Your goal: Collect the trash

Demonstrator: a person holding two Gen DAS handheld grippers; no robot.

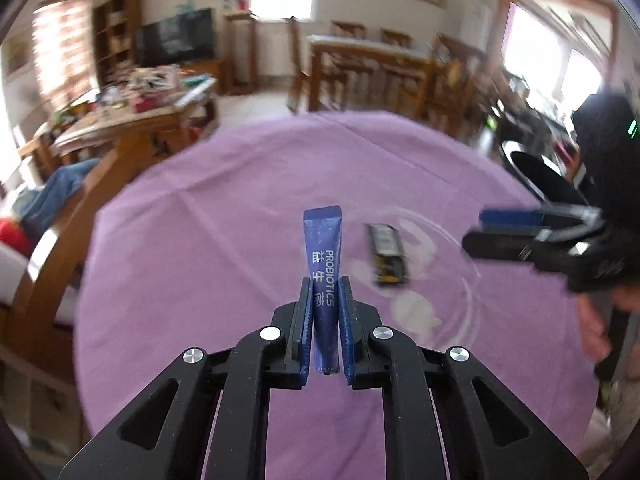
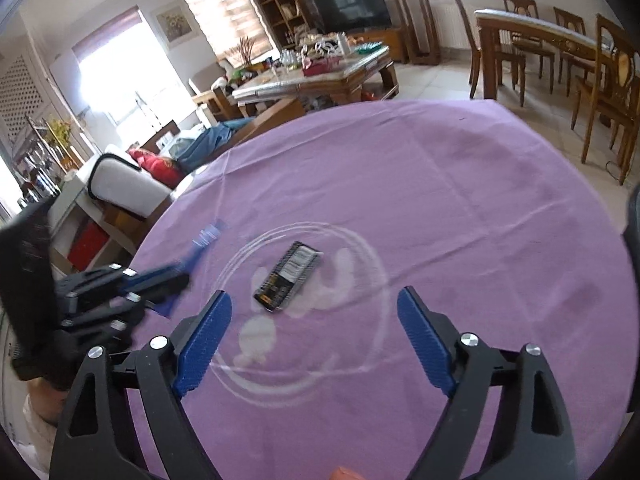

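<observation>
Purple cloth covers the round table, with a faint white ring print around a flat black wrapper lying near the middle. The left gripper pinches a blue probiotics sachet above the cloth. The right gripper has its fingers spread wide, just before the wrapper.

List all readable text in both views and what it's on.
"PROBIOTICS": on the blue sachet held in the left claw, left wrist view.
Three Chinese characters beside it: first looks like "益", rest unclear.
Dark wrapper on the purple tablecloth: print too blurred to read.
Nothing else legible.
</observation>
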